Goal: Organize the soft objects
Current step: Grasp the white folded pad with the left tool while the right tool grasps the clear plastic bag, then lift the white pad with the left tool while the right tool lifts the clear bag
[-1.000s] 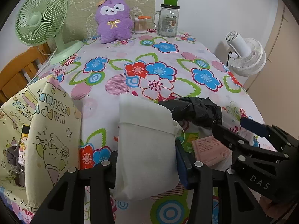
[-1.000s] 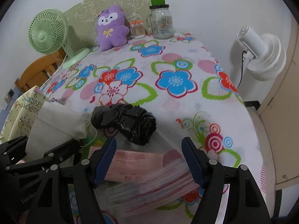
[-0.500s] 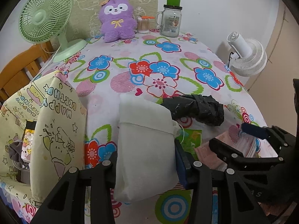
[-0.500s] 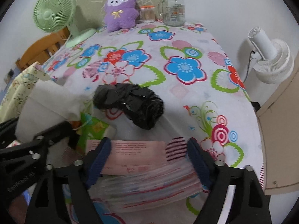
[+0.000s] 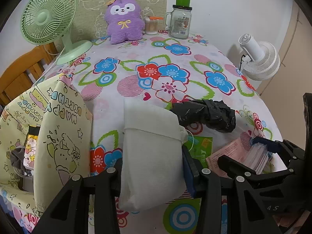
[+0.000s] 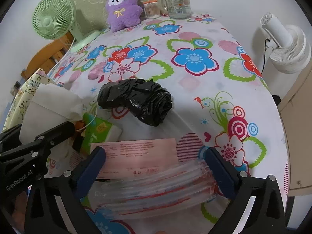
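The white drawstring pouch (image 5: pixel 152 156) is pinched between the left gripper (image 5: pixel 153 167) pads, held up over the flowered tablecloth (image 5: pixel 175 74) right beside the yellow gift bag (image 5: pixel 50 132). Over on the right gripper (image 6: pixel 154 156) the jaws are opening wide, with a stack of clear zip bags (image 6: pixel 154 193) and its pink card (image 6: pixel 136 152) lying between them. A black rolled plastic bag (image 6: pixel 136 101) sits just past that.

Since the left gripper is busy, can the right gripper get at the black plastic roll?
Probably yes: the right gripper is opening, the black plastic roll lies just ahead, only the flat pink-labelled packet between.
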{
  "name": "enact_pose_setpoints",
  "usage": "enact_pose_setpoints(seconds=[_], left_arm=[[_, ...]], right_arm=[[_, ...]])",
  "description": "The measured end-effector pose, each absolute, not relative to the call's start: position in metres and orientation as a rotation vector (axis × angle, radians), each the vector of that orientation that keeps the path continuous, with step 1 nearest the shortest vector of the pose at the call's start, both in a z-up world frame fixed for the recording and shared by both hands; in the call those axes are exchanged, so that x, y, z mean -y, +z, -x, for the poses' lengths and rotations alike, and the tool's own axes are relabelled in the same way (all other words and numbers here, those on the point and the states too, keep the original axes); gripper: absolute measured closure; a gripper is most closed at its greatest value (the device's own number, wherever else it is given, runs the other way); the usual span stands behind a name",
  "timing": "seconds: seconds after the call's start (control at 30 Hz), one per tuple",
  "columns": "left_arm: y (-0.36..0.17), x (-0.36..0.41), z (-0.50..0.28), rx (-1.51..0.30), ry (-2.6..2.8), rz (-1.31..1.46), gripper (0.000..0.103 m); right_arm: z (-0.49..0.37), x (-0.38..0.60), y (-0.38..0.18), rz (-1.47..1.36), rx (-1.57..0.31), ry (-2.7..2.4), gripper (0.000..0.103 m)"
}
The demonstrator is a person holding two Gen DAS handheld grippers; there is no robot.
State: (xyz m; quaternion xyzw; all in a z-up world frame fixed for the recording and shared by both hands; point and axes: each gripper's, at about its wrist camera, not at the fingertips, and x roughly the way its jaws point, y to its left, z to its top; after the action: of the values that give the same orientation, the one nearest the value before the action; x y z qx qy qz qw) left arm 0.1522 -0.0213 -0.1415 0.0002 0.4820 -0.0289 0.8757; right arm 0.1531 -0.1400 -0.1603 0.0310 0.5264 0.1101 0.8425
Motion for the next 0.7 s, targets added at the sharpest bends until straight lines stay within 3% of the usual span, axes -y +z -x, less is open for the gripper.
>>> enact_pose_setpoints(seconds=[0.27,0.4,0.47,0.63,0.7], left_arm=[[-0.139,0.021,-0.151,-1.001,-0.059,0.000,0.058],[-0.139,0.023,-0.150,-1.002,-0.062,-0.004,0.058],[-0.139,0.024,-0.151,-1.003,-0.062,-0.001,0.058],[-0.136,0.025,-0.148,-0.996,-0.063,-0.004,0.058],[-0.136,0.025,-0.148,-0.994,-0.062,-0.005,0.058]], right_arm=[[-0.148,0.137,-0.161,-0.050,-1.085,0.265,0.002],[-0.143,0.131,-0.155,-0.039,-1.065,0.327,0.028],[-0.142,0.127,-0.153,-0.028,-1.062,0.340,0.035],[-0.142,0.125,-0.151,-0.011,-1.053,0.332,0.038],[-0.142,0.127,-0.151,-0.023,-1.062,0.319,0.032]])
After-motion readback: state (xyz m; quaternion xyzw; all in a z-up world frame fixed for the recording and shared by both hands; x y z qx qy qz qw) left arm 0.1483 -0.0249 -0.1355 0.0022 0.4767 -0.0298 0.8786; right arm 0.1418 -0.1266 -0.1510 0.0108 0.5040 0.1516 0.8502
